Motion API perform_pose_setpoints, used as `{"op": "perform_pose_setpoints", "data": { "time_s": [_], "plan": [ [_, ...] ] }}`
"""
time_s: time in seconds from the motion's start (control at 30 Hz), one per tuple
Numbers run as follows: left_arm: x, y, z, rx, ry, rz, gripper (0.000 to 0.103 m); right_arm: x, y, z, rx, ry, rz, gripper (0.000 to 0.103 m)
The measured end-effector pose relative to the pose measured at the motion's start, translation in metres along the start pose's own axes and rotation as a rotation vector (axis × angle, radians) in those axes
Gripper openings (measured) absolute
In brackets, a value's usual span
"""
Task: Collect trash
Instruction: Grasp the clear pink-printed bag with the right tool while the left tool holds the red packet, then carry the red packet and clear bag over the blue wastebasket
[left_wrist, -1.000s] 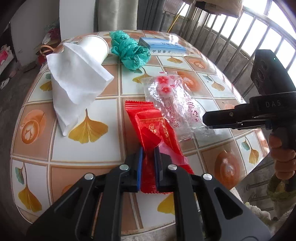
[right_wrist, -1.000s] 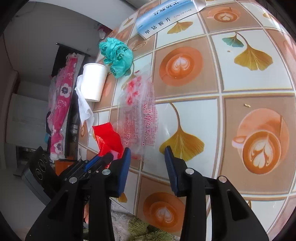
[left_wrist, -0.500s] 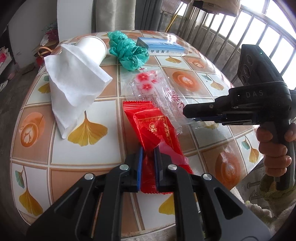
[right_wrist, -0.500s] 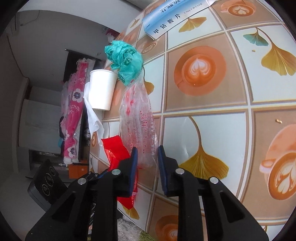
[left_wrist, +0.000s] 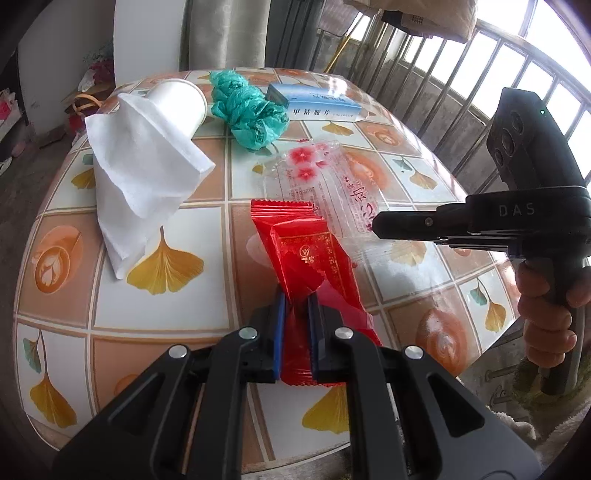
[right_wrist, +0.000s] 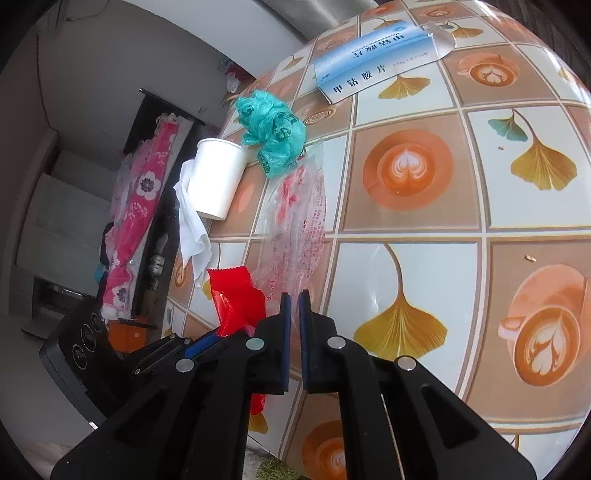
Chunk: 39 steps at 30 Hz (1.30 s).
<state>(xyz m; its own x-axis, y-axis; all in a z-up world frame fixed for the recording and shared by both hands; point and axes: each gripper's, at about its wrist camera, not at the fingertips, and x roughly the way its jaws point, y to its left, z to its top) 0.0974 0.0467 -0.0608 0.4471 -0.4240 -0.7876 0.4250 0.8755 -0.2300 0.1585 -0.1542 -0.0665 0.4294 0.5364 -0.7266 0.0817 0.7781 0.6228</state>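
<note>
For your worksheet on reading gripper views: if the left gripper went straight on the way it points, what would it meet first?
Beyond the red wrapper that the left gripper is shut on, probably the clear wrapper lying past it; depth is hard to judge.

Lower end of the red wrapper (left_wrist: 314, 258) hidden between and behind the left gripper (left_wrist: 295, 306) pads. Near edge of the clear plastic bag (right_wrist: 295, 229) lost between the right gripper (right_wrist: 294, 299) pads, too thin to tell how far in. Small print on the blue box (left_wrist: 317, 105) too fine to read; hand (left_wrist: 546, 314) cut off at the frame's right edge.
</note>
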Motion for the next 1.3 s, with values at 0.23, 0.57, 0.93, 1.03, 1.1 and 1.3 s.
{"op": "perform_pose_setpoints", "data": {
  "time_s": [0.23,0.57,0.93,1.03,1.1,1.3],
  "plan": [
    [-0.016,-0.016,0.011,0.039,-0.064,-0.025,0.009,-0.035,-0.010,-0.006,-0.001,-0.073,-0.038,0.004],
    [-0.024,-0.061,0.041,0.119,-0.114,-0.123,0.009,-0.114,-0.041,-0.030,0.053,-0.243,-0.091,0.003],
    [0.013,-0.184,0.083,0.309,-0.035,-0.346,0.009,-0.239,-0.122,-0.082,0.264,-0.531,-0.198,0.003],
    [0.031,-0.234,0.093,0.368,0.012,-0.424,0.009,-0.276,-0.154,-0.104,0.352,-0.612,-0.250,0.003],
    [0.048,-0.271,0.098,0.411,0.054,-0.474,0.009,-0.298,-0.178,-0.119,0.422,-0.663,-0.286,0.003],
    [0.122,-0.391,0.090,0.586,0.229,-0.502,0.009,-0.323,-0.258,-0.158,0.657,-0.745,-0.400,0.003]
  ]
}}
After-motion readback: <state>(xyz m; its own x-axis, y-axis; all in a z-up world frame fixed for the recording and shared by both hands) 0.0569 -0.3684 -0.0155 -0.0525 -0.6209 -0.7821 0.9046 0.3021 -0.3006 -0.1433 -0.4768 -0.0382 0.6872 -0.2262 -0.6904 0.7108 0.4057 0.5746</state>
